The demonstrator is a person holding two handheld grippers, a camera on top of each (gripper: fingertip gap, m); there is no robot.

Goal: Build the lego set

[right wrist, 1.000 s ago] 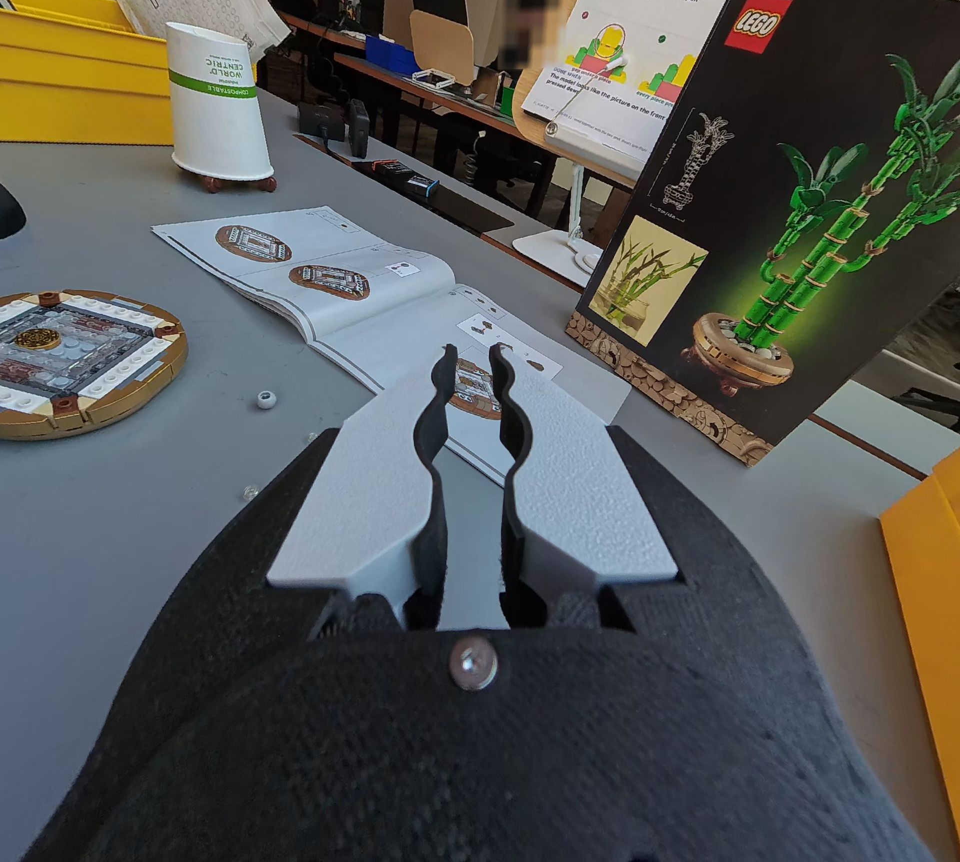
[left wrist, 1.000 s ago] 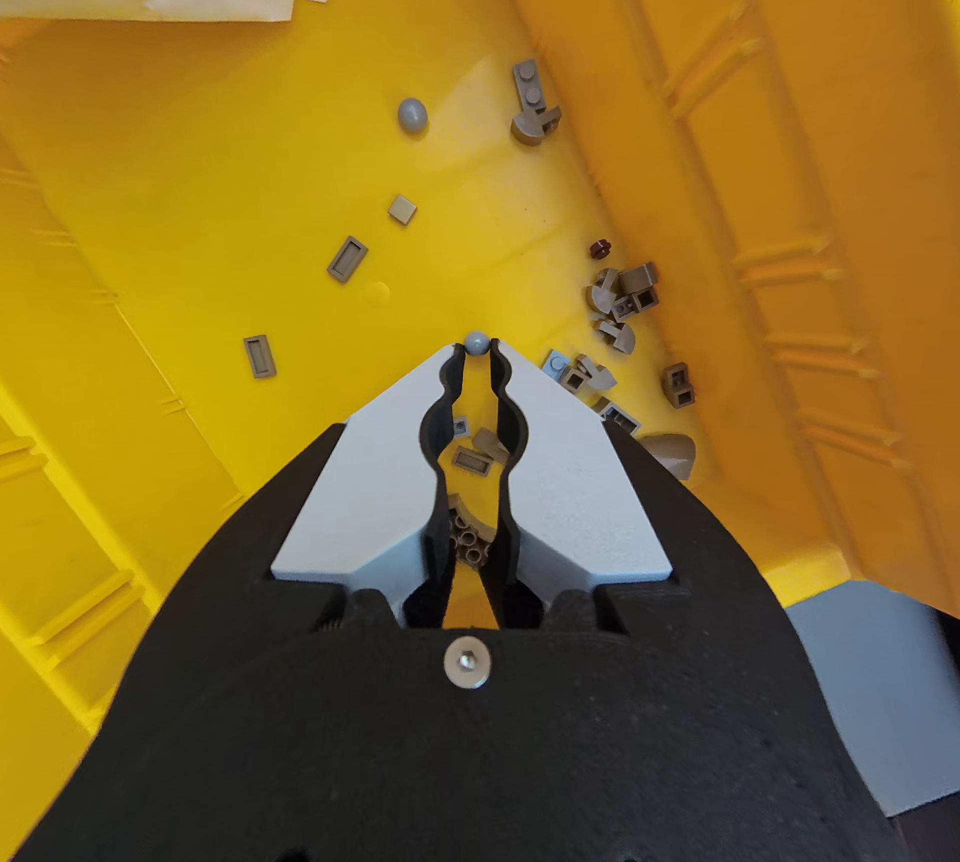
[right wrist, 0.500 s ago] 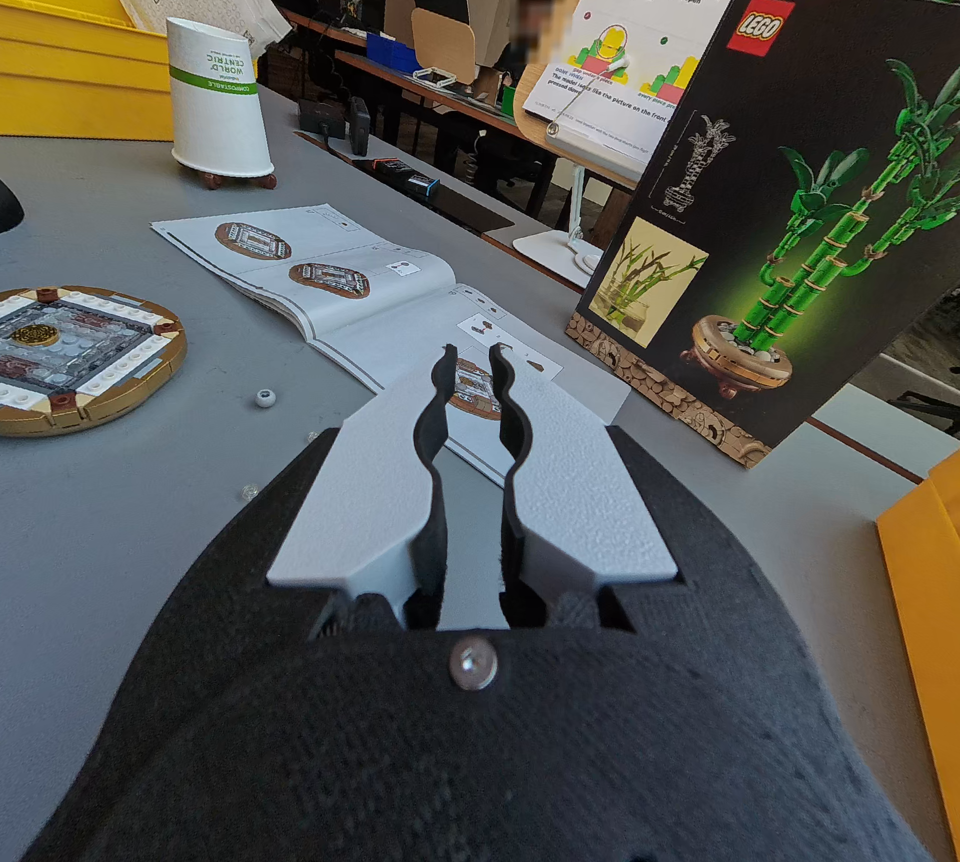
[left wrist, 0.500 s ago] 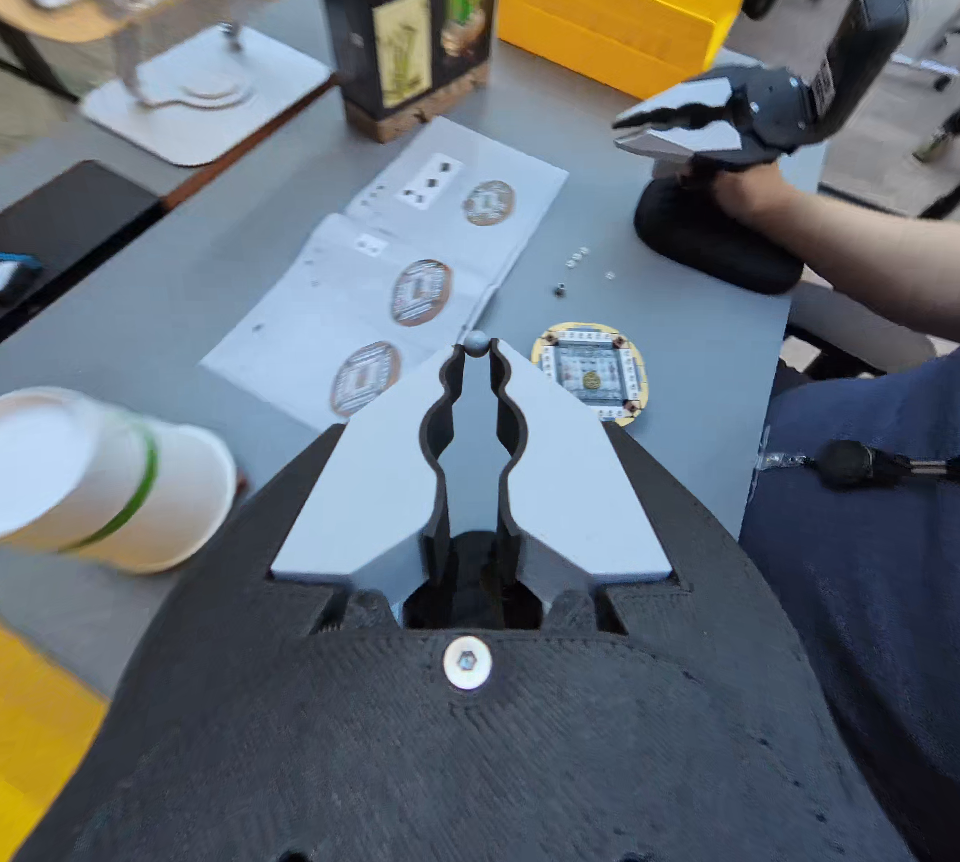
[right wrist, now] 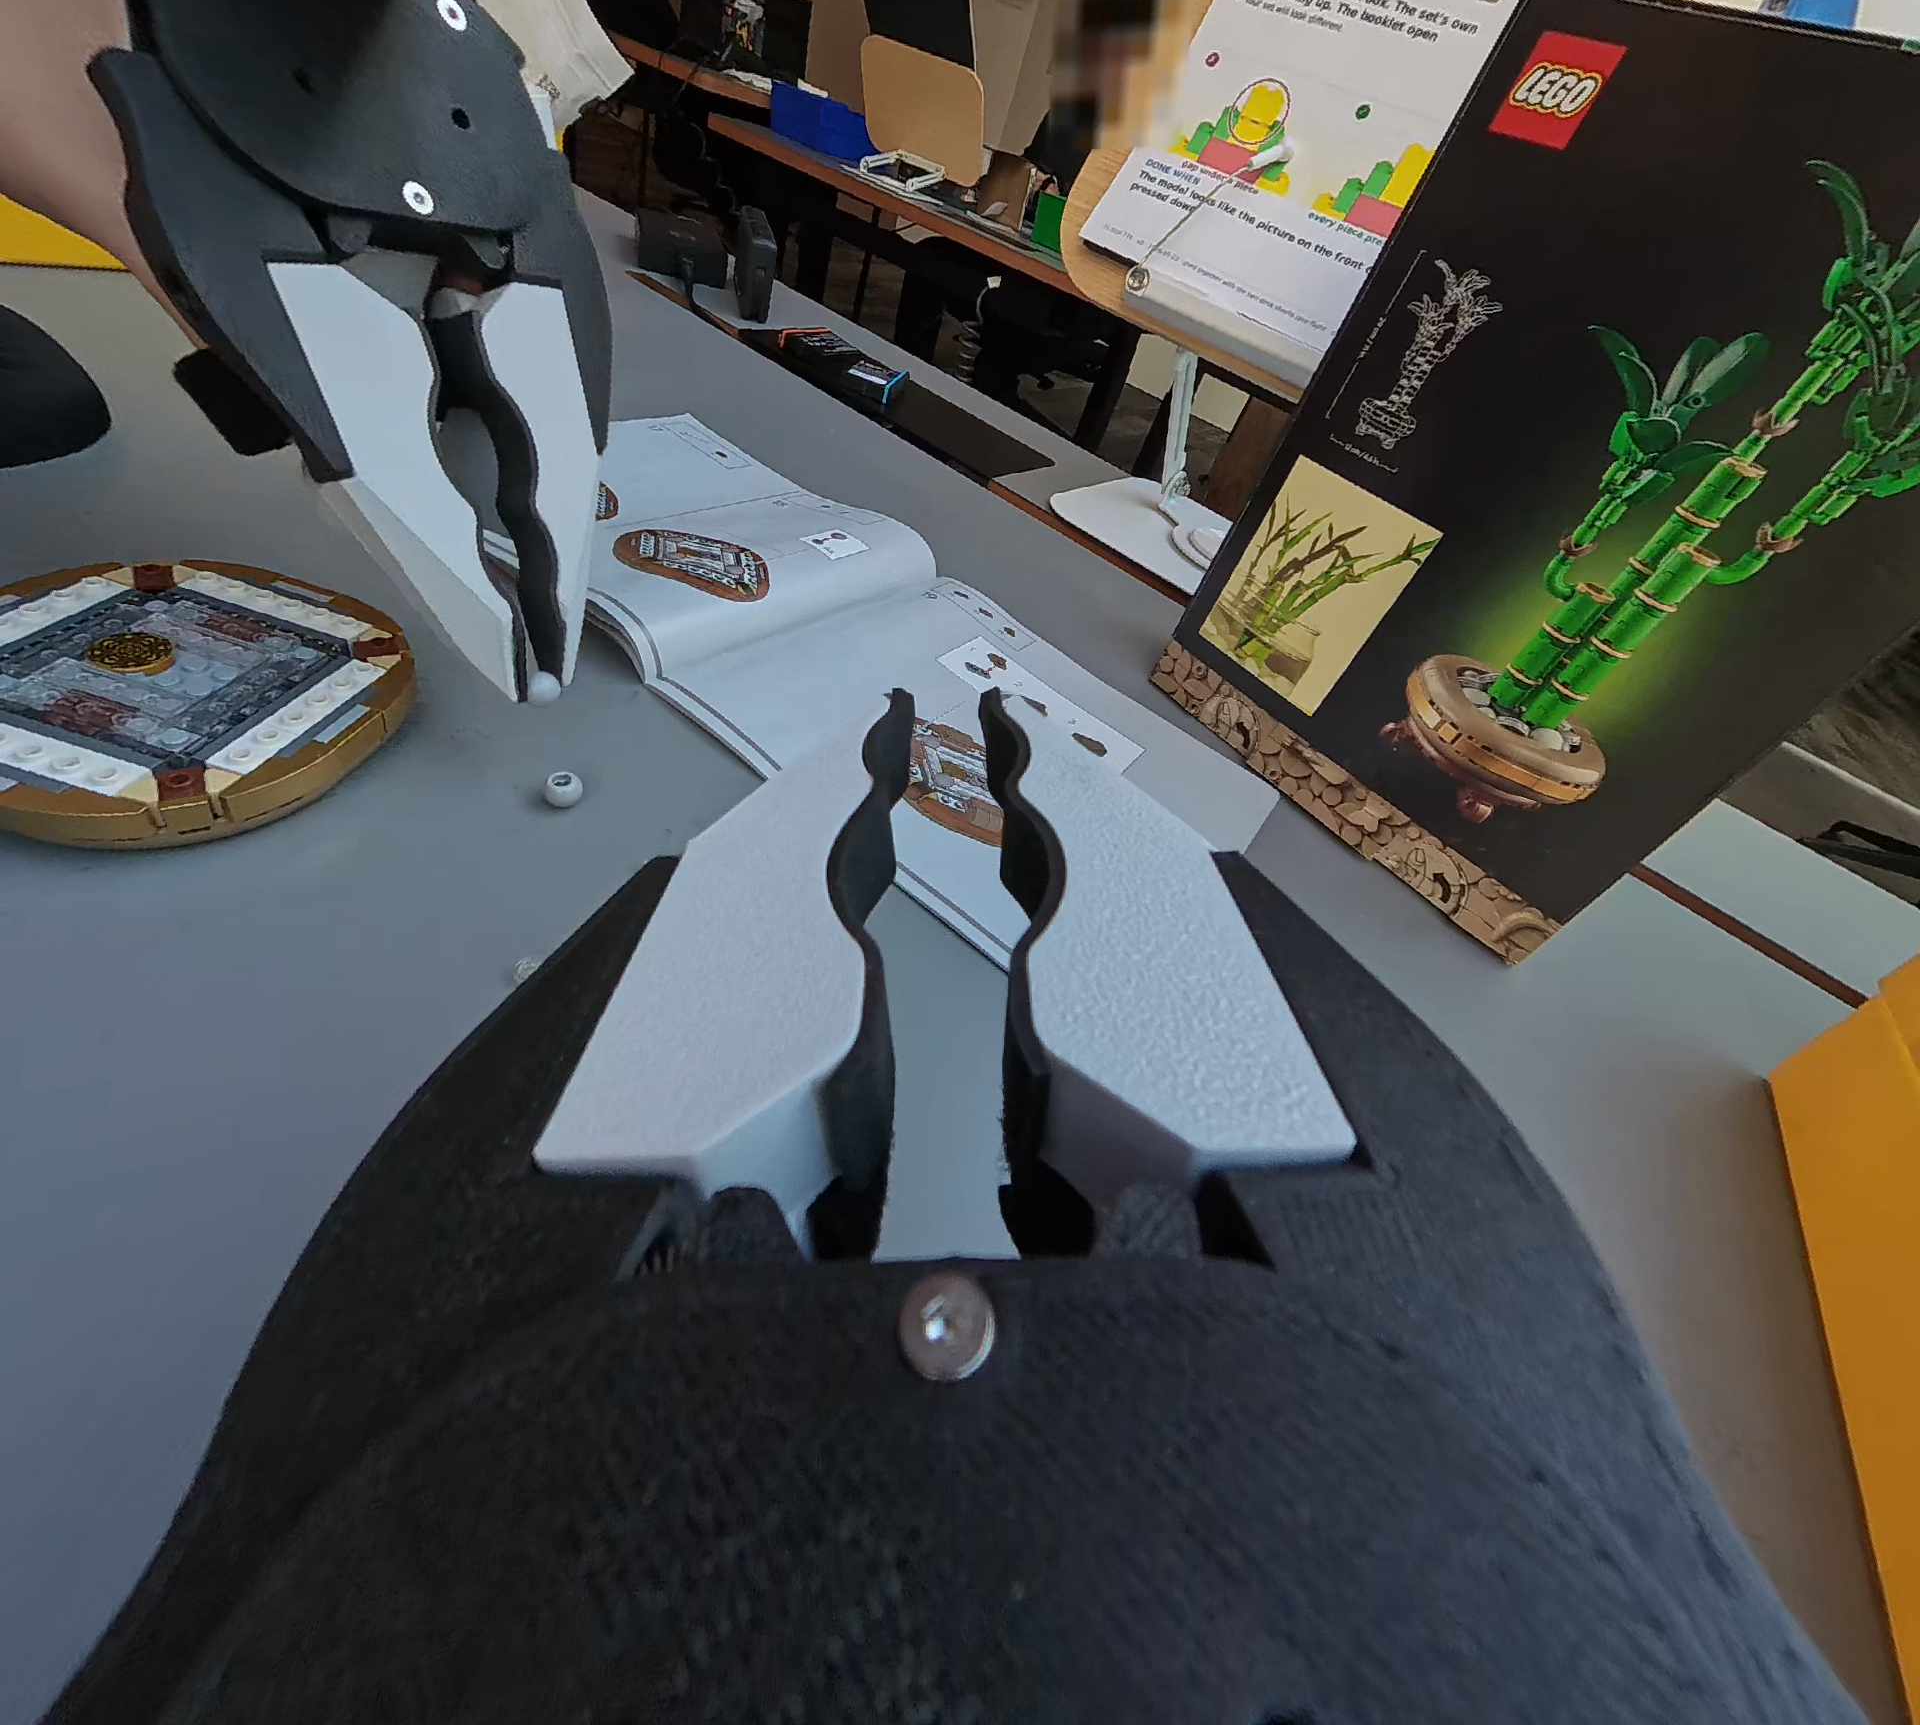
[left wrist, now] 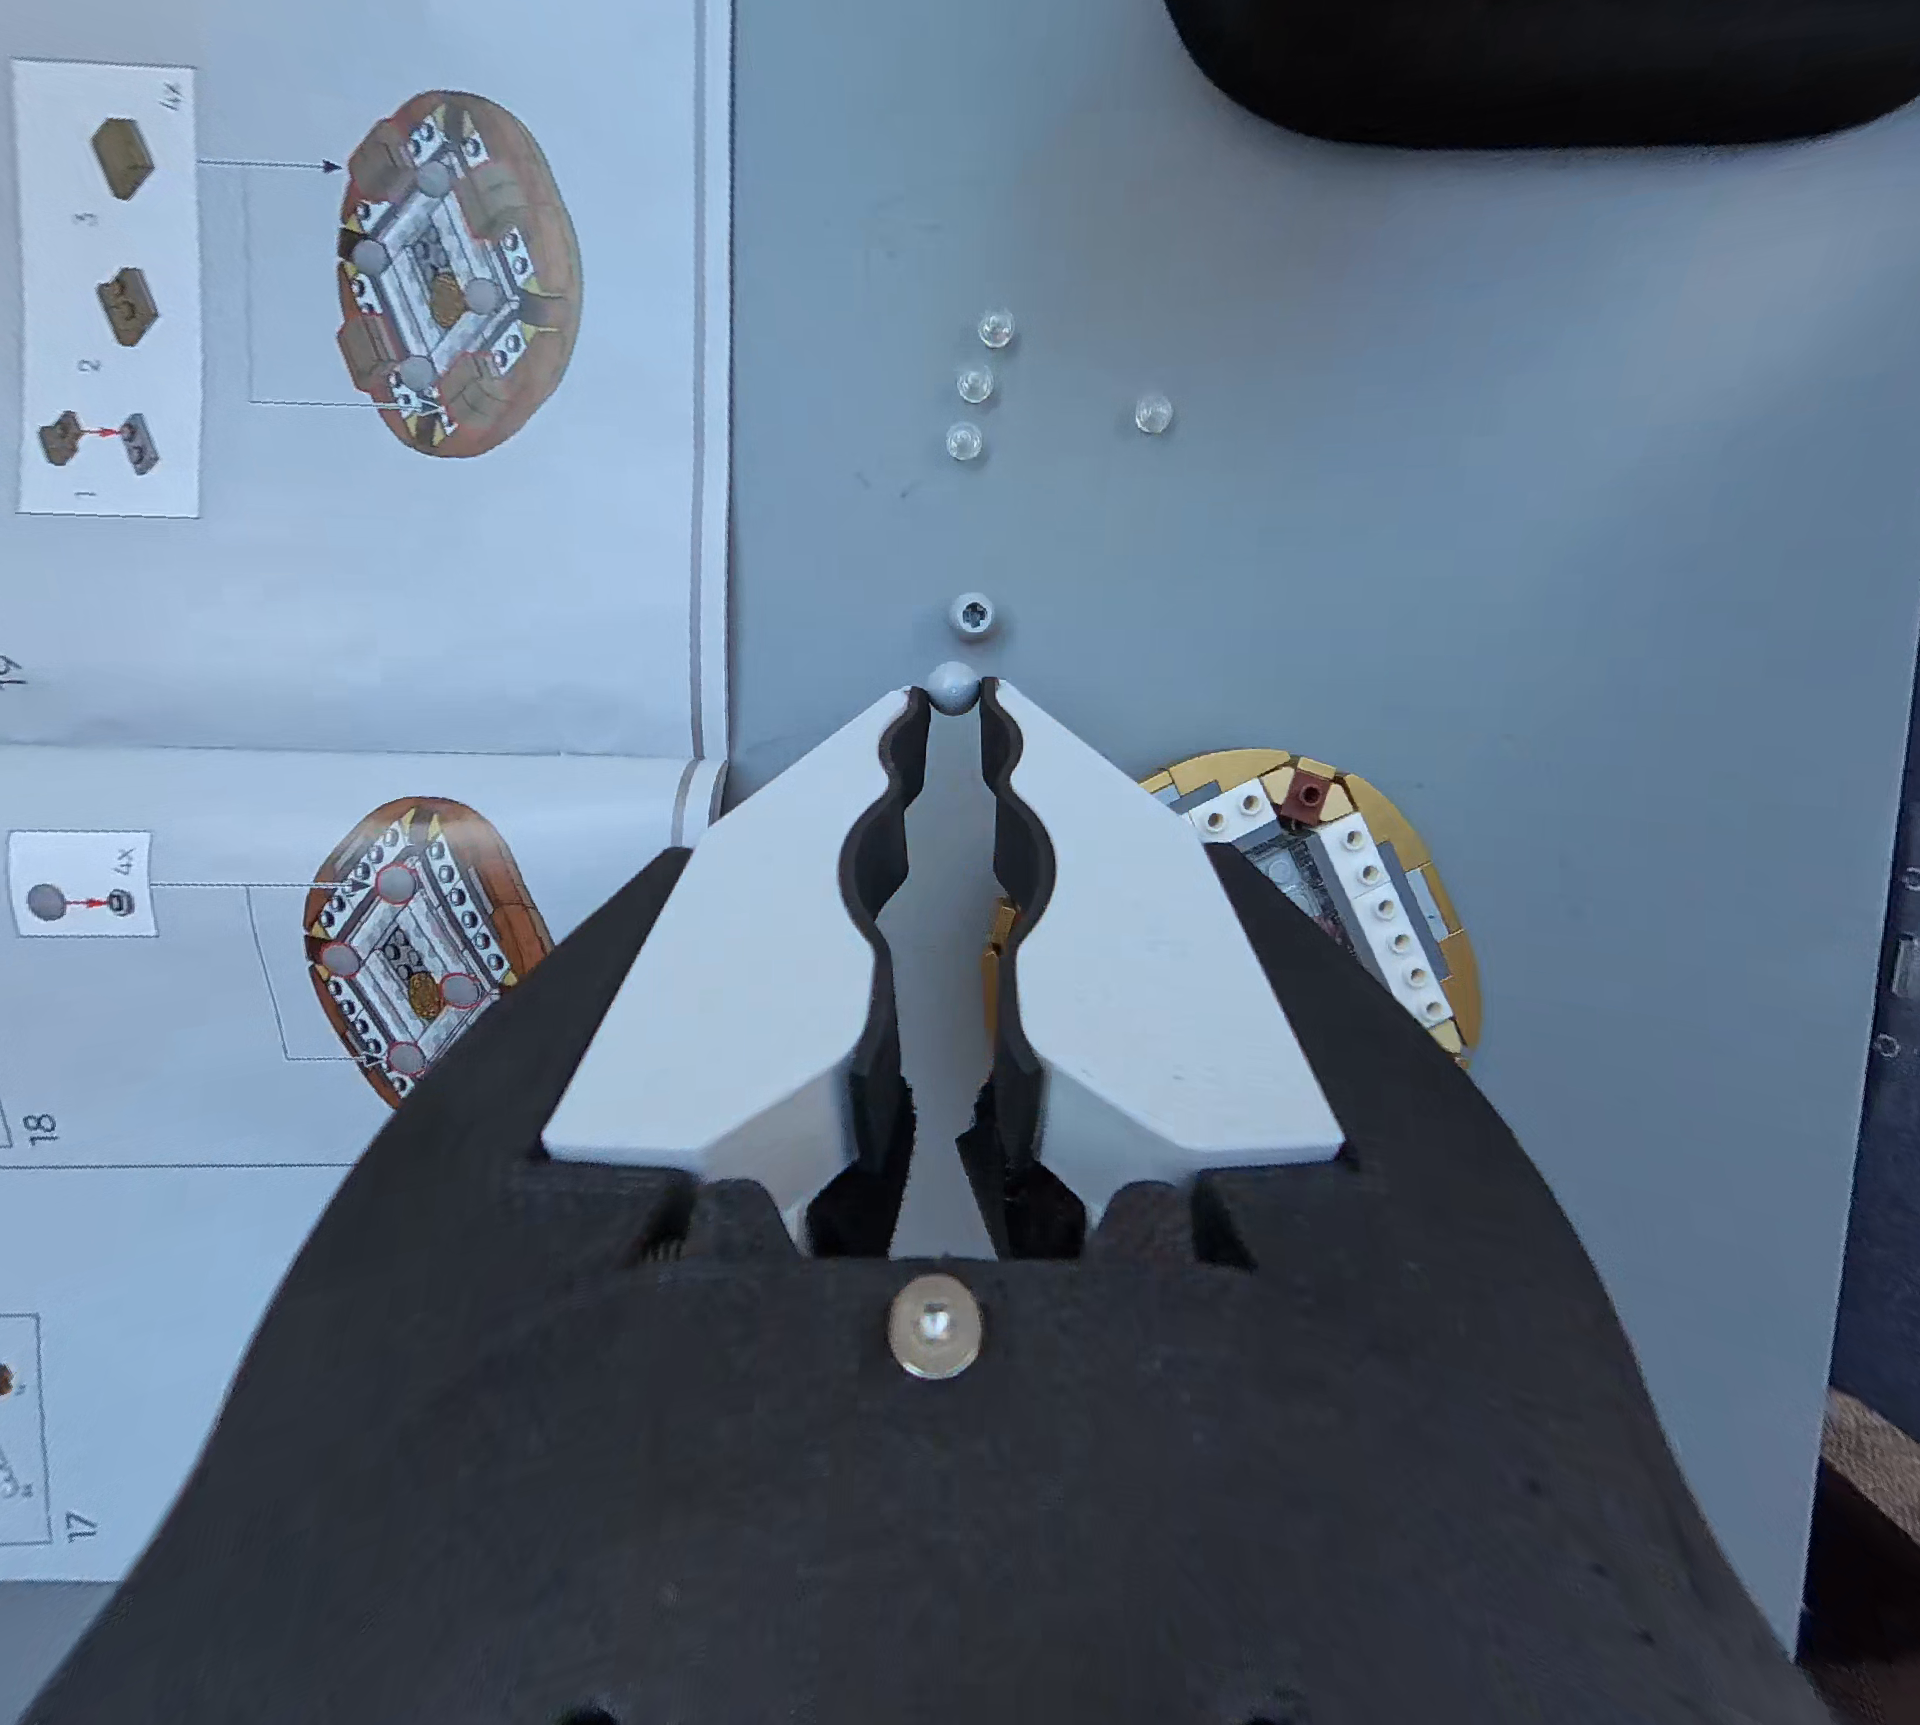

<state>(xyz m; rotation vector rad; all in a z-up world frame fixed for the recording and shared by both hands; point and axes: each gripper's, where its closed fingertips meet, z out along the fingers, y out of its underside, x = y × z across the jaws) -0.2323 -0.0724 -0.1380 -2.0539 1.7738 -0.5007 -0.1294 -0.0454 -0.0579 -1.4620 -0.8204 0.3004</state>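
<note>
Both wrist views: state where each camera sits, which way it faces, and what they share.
Left wrist view: on the left gripper, facing straight down at the table; its fingers pinch a grey ball.
Right wrist view: on the right gripper, low, looking across the table; jaws open, empty.
Shared: the round base, open booklet, grey stud, and the left gripper.

The left gripper (left wrist: 952, 689) points steeply downward, its 2 fingers (right wrist: 416, 470) pinched nearly together at the tips. The right gripper (right wrist: 943, 701) lies low and nearly level, its fingers (right wrist: 727, 979) parted and empty.
</note>
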